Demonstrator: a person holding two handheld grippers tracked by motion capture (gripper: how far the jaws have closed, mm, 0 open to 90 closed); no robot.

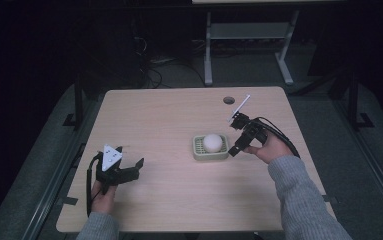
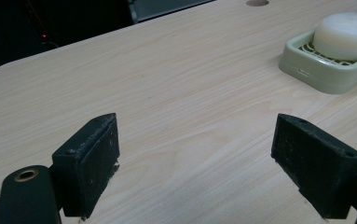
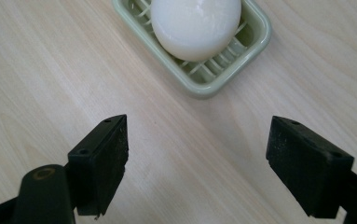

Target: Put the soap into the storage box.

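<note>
Right gripper view: soap [image 3: 195, 25] beyond gripper [image 3: 204, 161]

- A light wooden table with rounded corners [image 1: 149, 115] and a round cable hole [image 1: 229, 100]
- Dark grey floor [image 1: 39, 165]
- A grey metal desk frame [image 1: 249, 32] behind
- Tangled black cables [image 1: 151, 70]
- A dim room

White soap [image 1: 212, 142] in green dish [image 1: 198, 149], right tool [image 1: 235, 135] just beside.

Left claw [image 1: 129, 167] and right claw [image 1: 235, 135] both gape wide (nothing between them), each hand-held.
</note>
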